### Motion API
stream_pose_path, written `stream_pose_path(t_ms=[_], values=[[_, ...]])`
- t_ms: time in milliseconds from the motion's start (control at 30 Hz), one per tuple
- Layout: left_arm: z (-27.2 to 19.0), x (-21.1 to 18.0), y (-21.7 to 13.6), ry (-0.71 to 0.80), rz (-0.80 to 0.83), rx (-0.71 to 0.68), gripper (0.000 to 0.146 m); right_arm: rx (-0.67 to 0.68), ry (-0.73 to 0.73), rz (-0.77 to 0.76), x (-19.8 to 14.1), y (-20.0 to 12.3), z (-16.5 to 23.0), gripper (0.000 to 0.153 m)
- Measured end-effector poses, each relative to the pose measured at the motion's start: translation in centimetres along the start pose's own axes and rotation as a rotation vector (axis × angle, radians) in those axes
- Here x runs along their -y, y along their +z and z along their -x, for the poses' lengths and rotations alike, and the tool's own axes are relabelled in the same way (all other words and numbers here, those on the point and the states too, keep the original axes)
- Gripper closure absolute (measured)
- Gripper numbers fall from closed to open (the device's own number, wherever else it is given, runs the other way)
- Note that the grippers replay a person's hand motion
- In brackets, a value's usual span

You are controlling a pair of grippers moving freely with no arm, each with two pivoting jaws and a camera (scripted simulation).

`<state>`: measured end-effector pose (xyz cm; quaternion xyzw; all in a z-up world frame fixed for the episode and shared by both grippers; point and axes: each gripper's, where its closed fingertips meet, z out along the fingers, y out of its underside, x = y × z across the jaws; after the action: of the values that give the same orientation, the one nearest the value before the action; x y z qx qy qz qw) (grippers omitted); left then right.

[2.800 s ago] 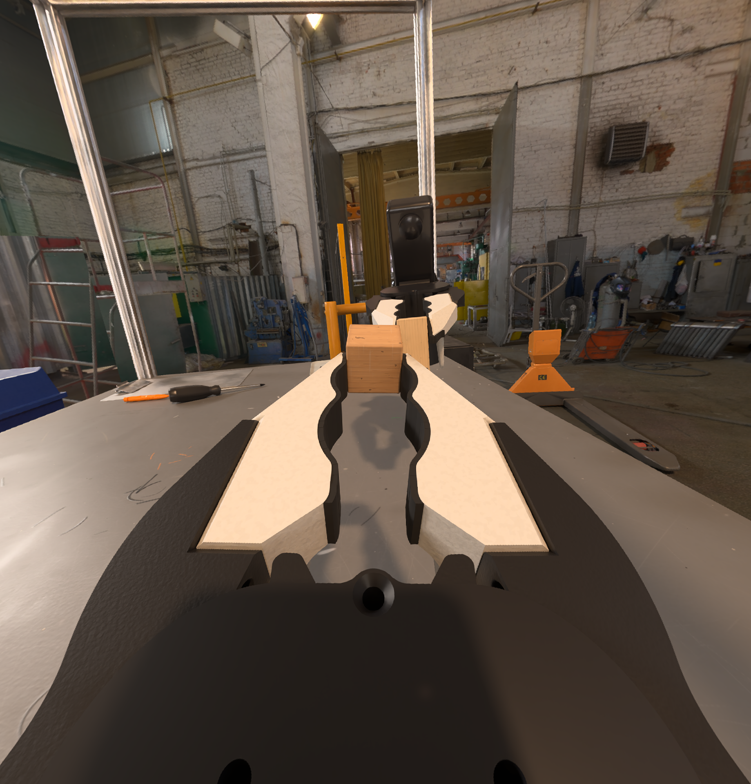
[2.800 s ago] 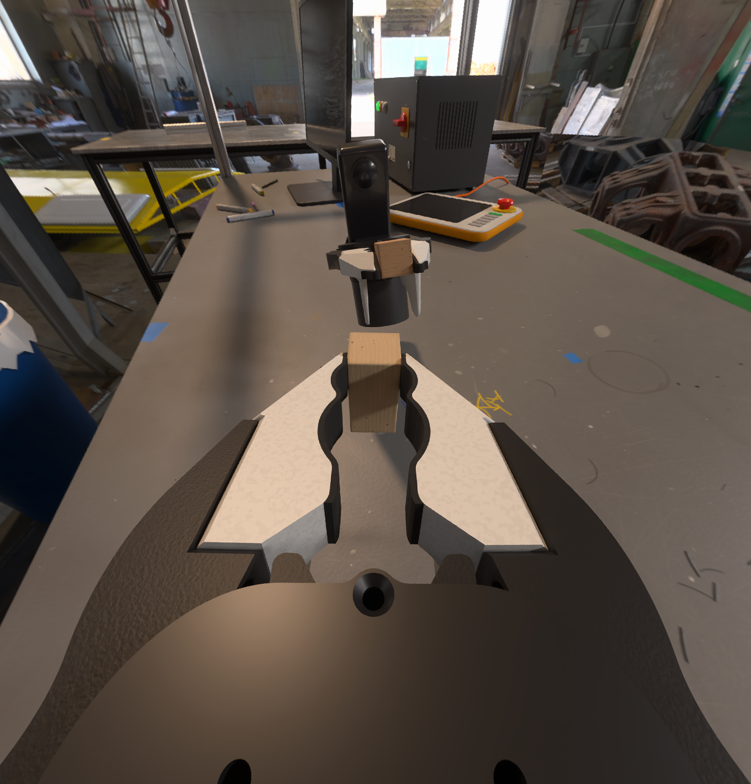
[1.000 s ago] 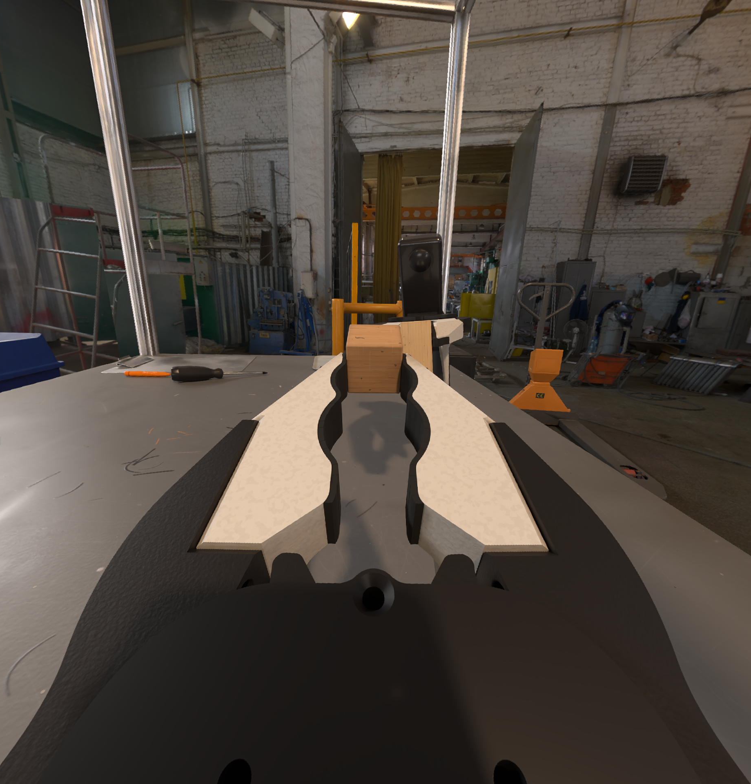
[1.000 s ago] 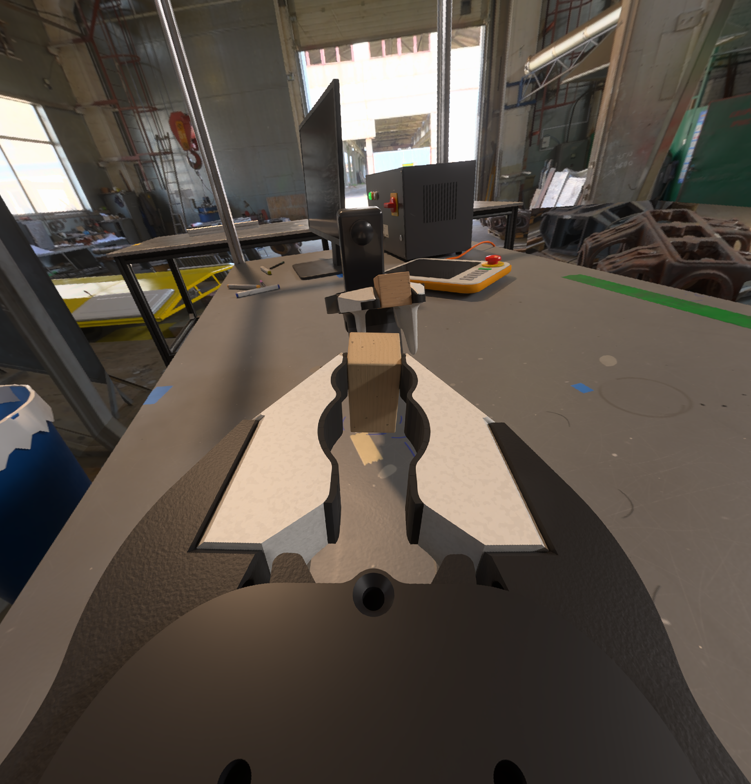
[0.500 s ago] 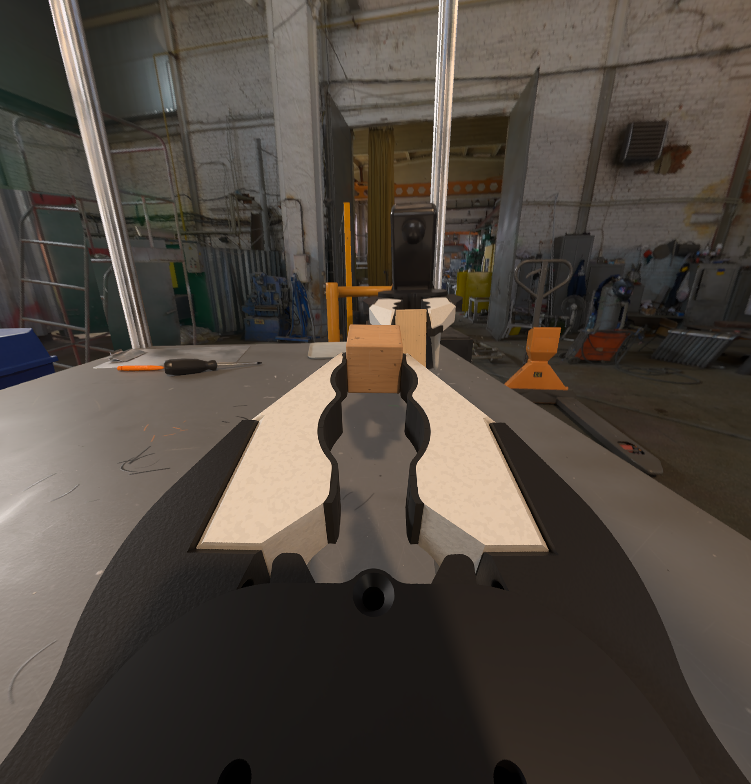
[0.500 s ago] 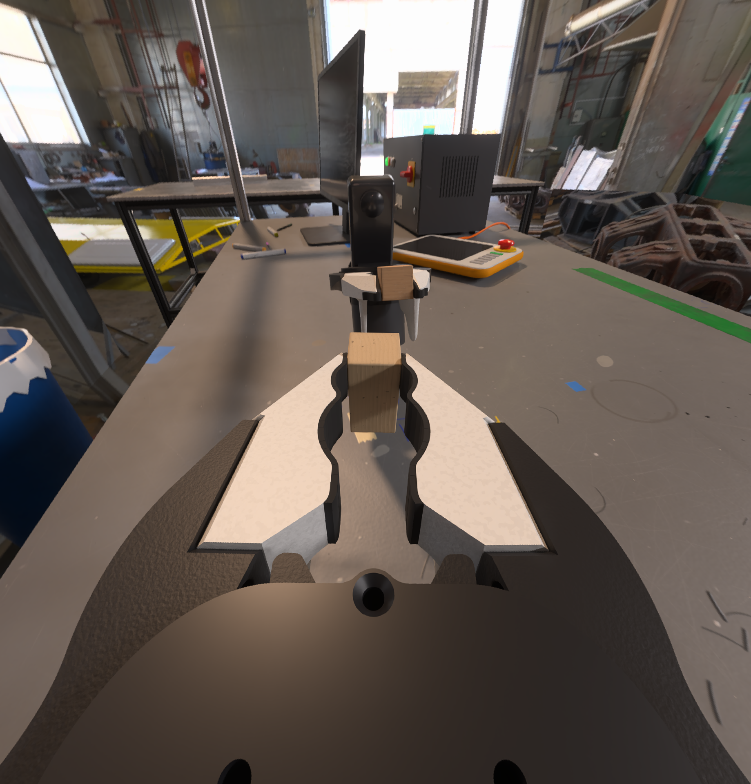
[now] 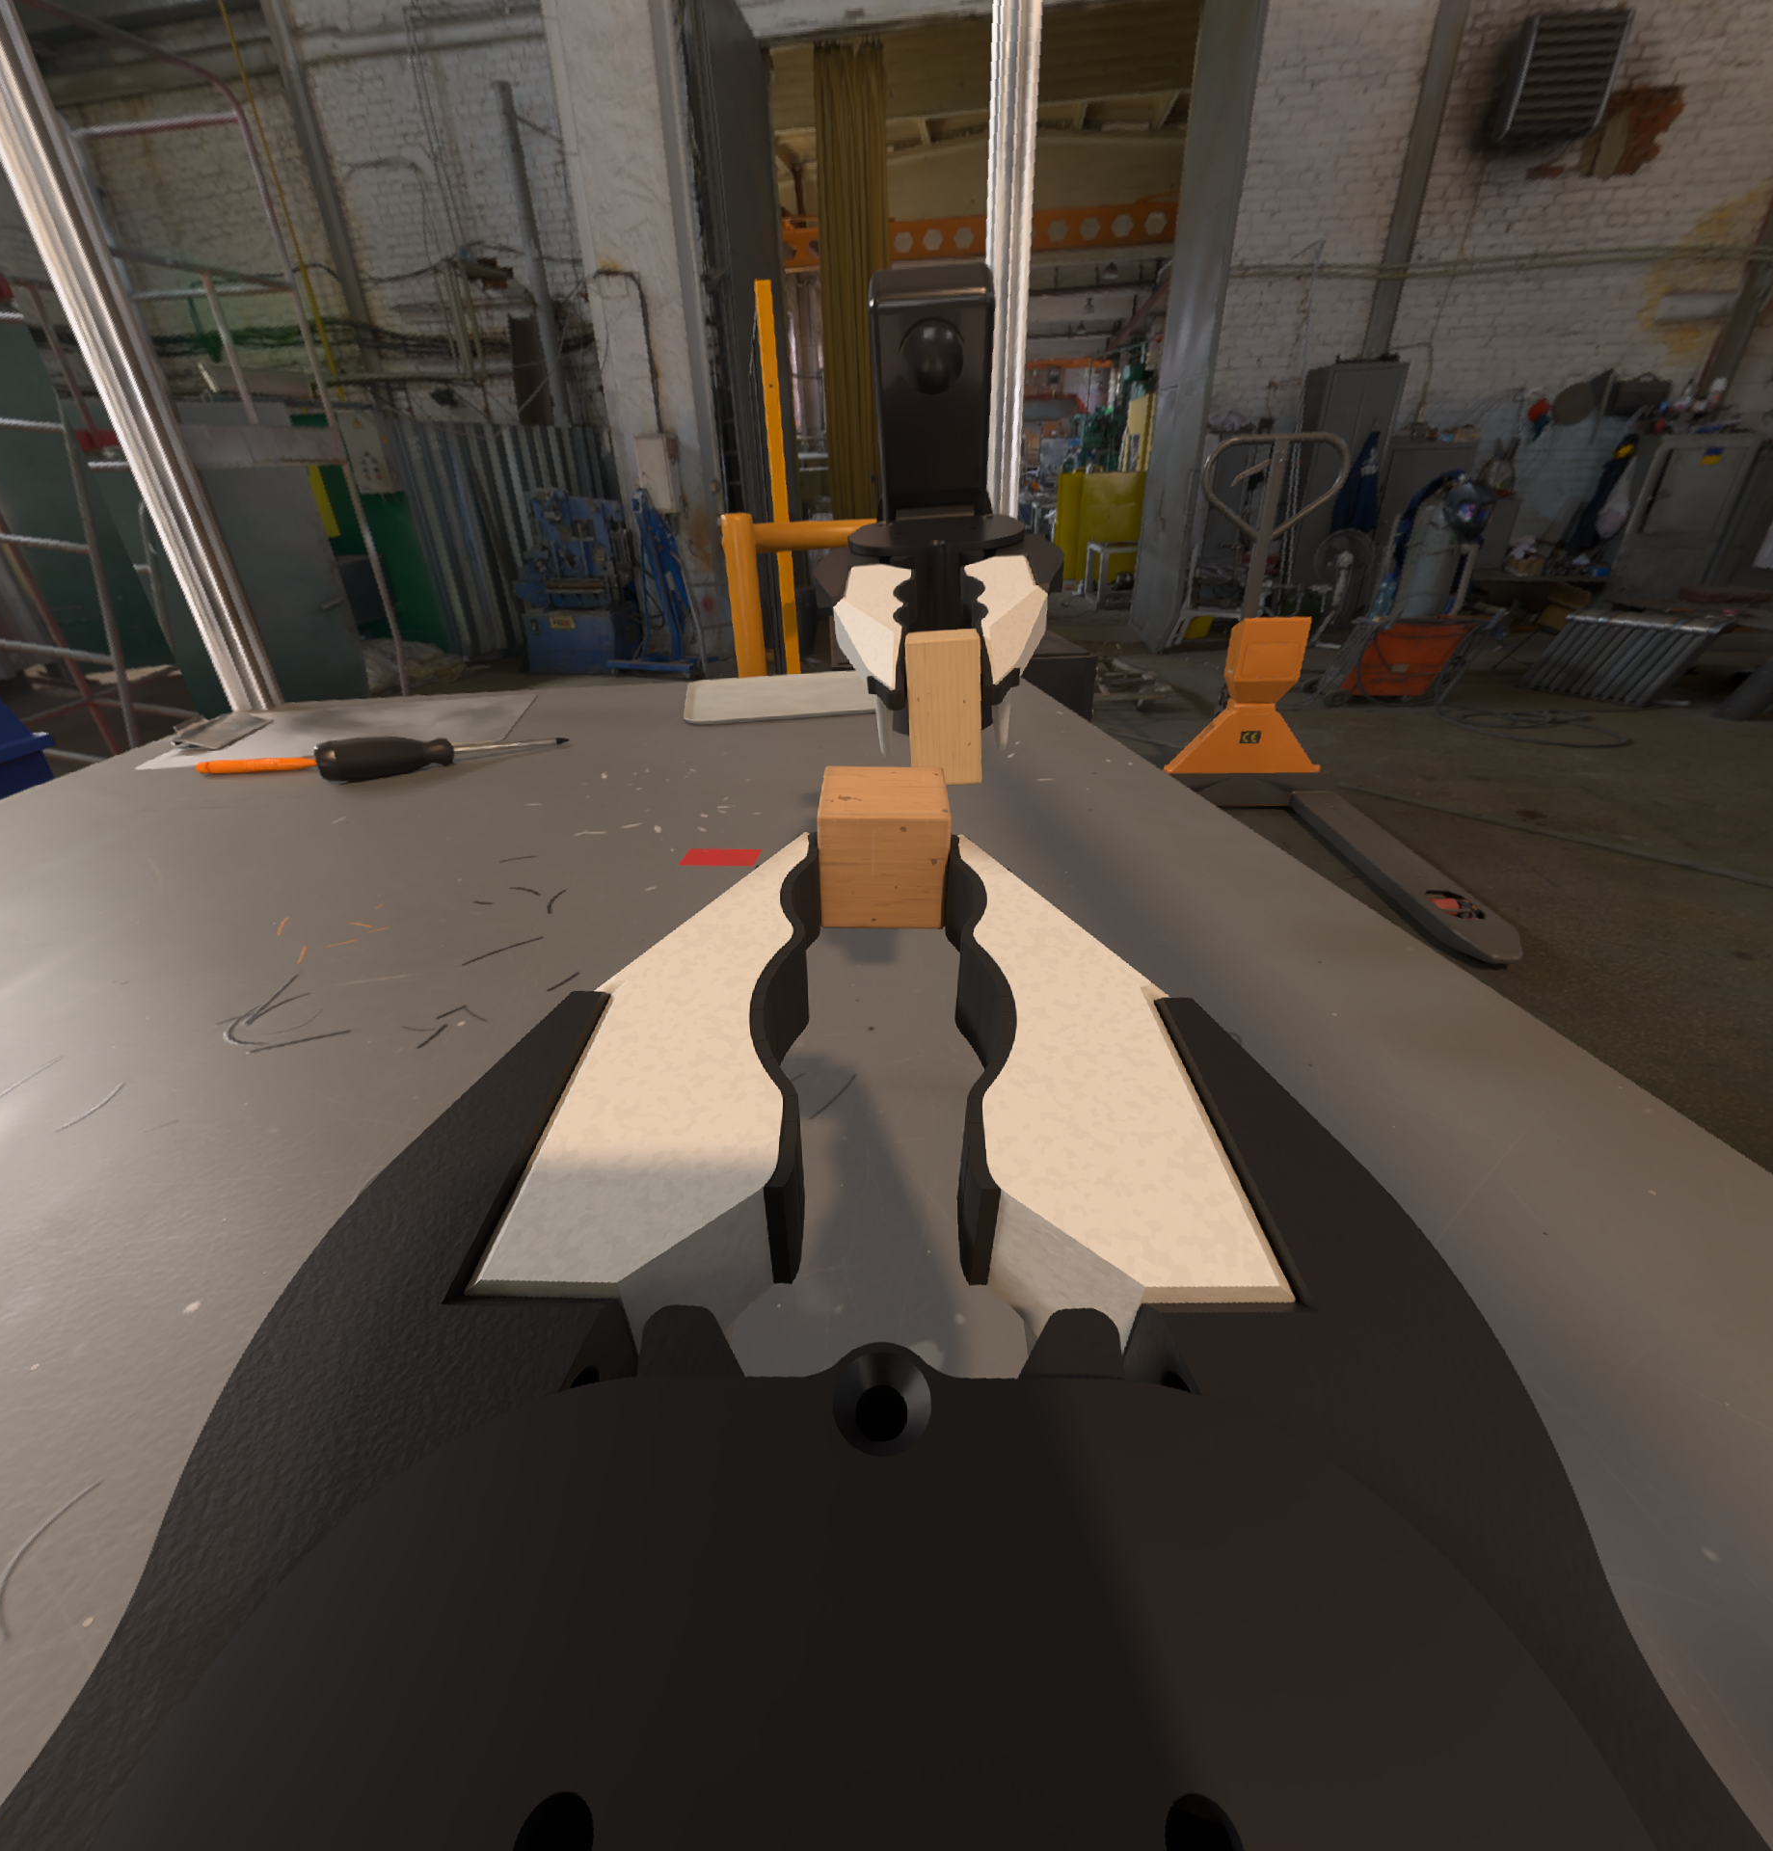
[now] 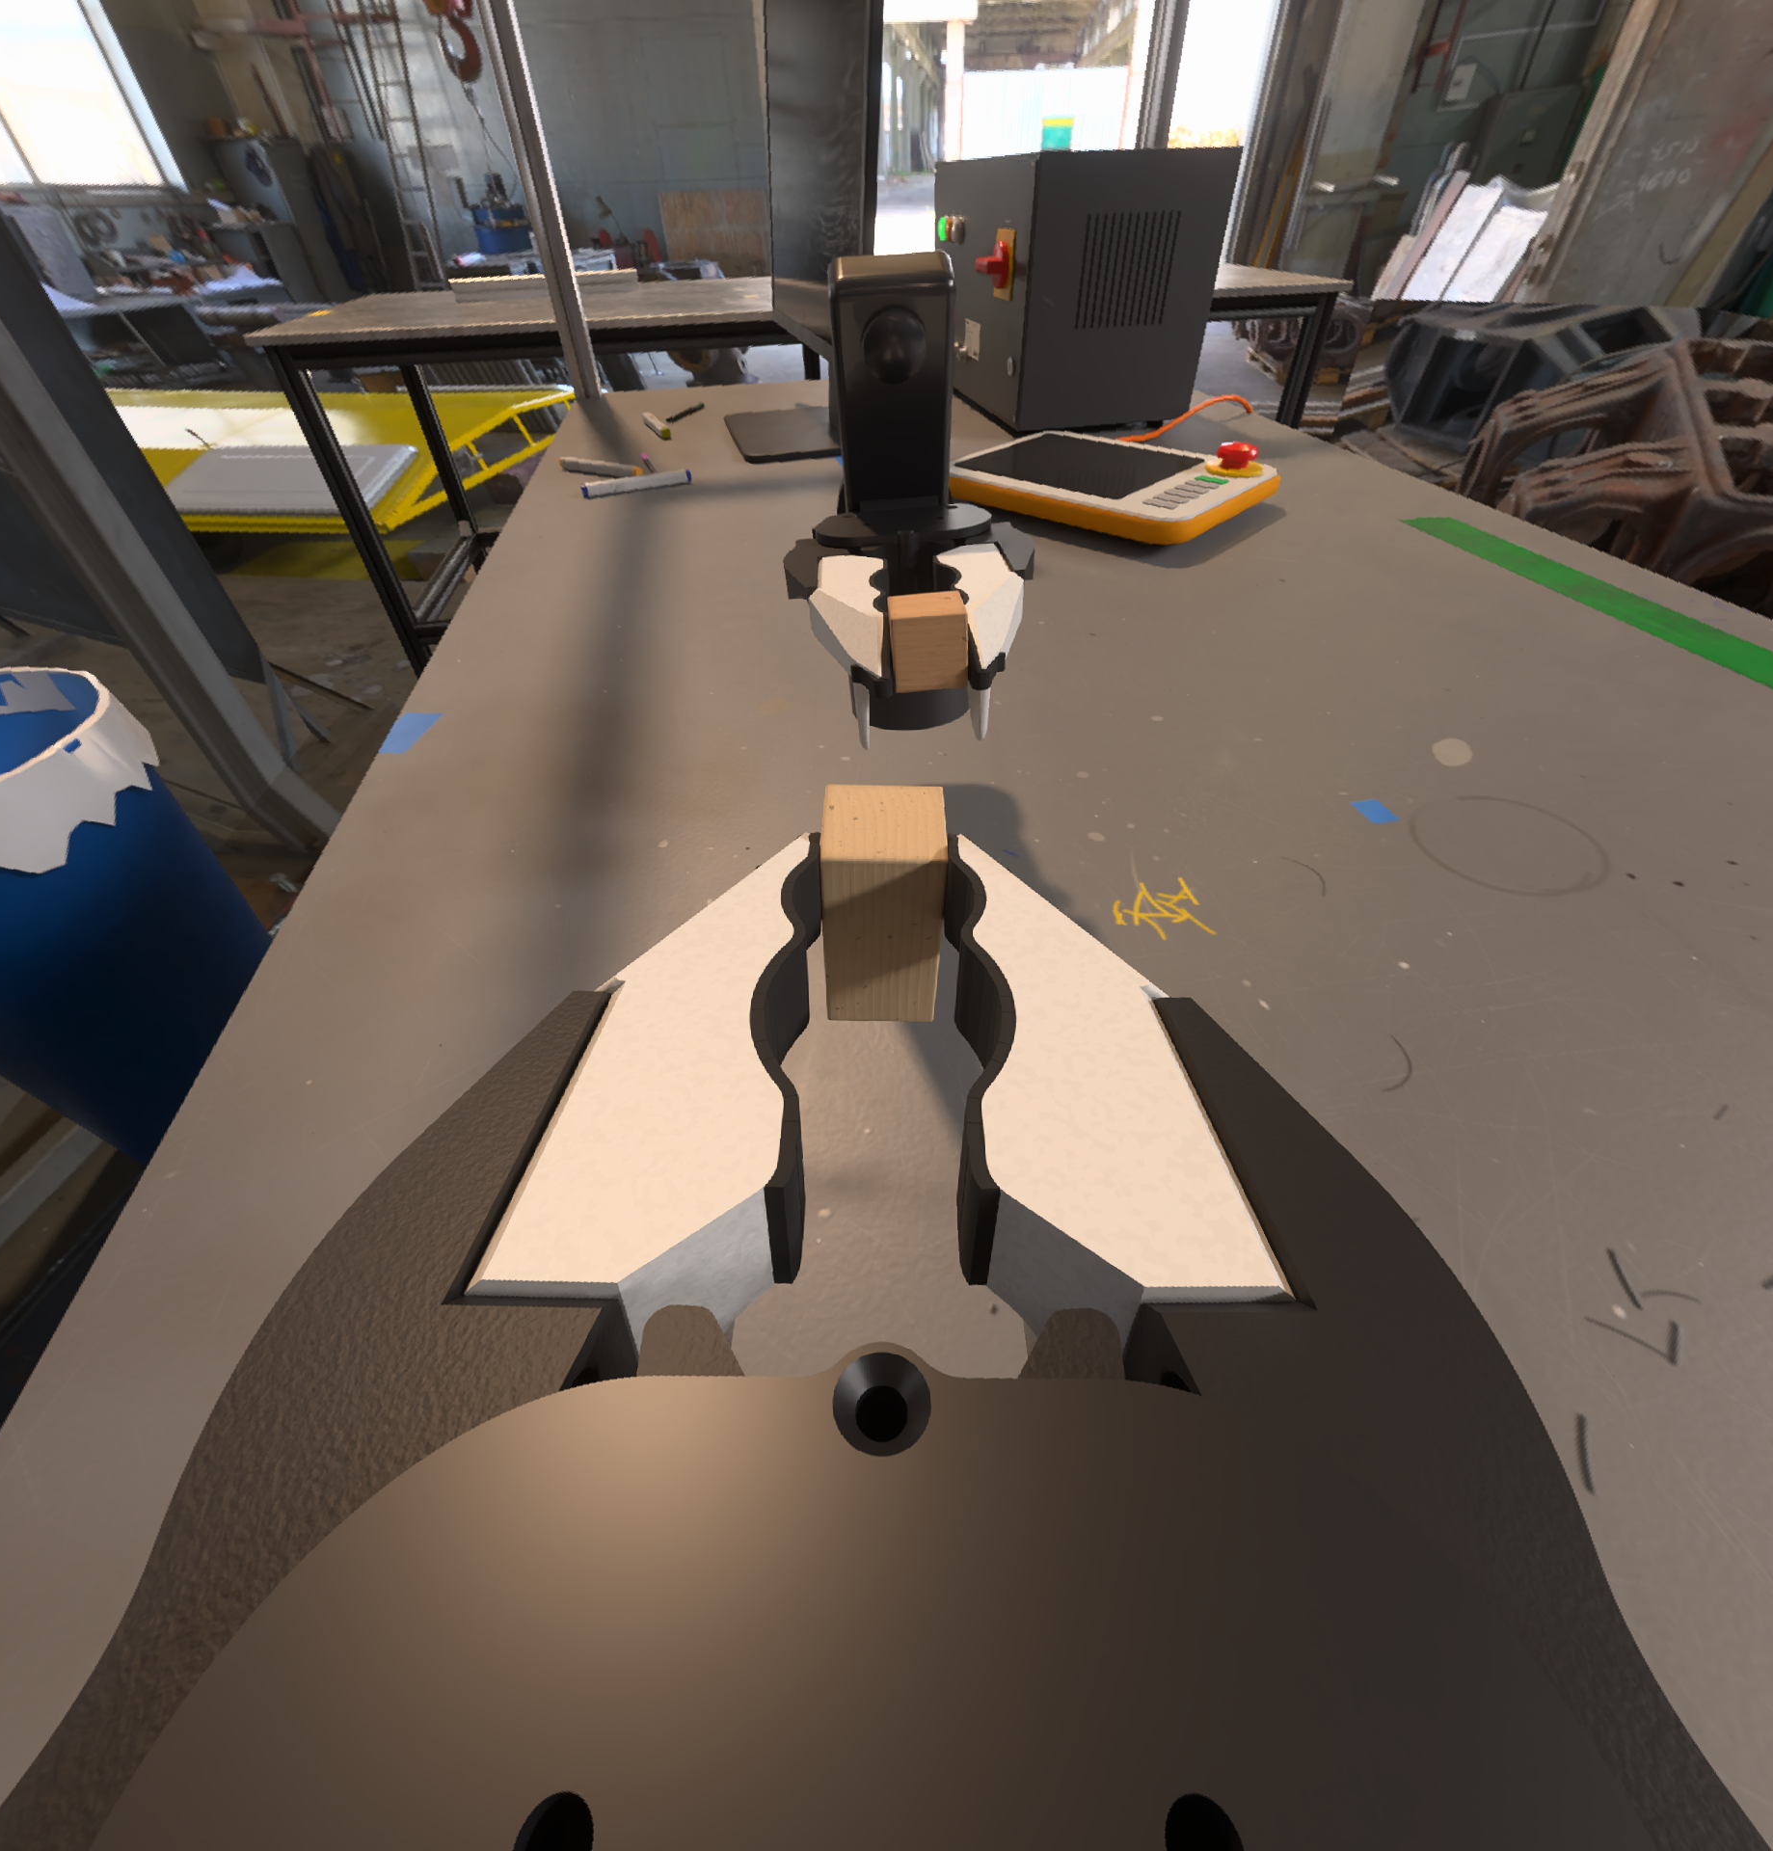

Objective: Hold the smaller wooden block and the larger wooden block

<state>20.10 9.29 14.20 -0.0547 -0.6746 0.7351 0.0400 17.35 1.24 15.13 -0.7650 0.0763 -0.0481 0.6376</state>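
My left gripper (image 7: 882,851) is shut on the smaller wooden block (image 7: 880,849), a light-brown cube held between its fingertips above the grey table (image 7: 261,1052). My right gripper (image 8: 882,881) is shut on the larger wooden block (image 8: 880,906), a pale upright oblong that hangs below its fingertips. The two grippers face each other. The right gripper shows farther off in the left wrist view (image 7: 944,701) with the larger block (image 7: 944,713). The left gripper shows farther off in the right wrist view (image 8: 922,651) with the smaller block (image 8: 926,641).
A black-handled screwdriver (image 7: 401,753) and a white tray (image 7: 772,696) lie at the table's far side in the left wrist view. A yellow-edged control pendant (image 8: 1112,483), a grey box (image 8: 1082,280), several markers (image 8: 632,479) and a blue barrel (image 8: 71,901) show in the right wrist view.
Both grippers have tilted downward, so more of the table shows. Each opposite gripper now appears clear above my own block. Both blocks remain gripped.
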Motion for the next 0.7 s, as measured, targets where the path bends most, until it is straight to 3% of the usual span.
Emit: stream_pose_path(t_ms=[367,700], values=[[-0.4,0.7,0.2,-0.056,-0.065,-0.007,0.123,0.015,-0.018,-0.001,-0.1,0.1,0.5,0.129],[-0.1,0.5,0.6,-0.012,0.022,0.063,0.123,0.014,-0.016,0.002,-0.4,0.1,0.4,0.129]])
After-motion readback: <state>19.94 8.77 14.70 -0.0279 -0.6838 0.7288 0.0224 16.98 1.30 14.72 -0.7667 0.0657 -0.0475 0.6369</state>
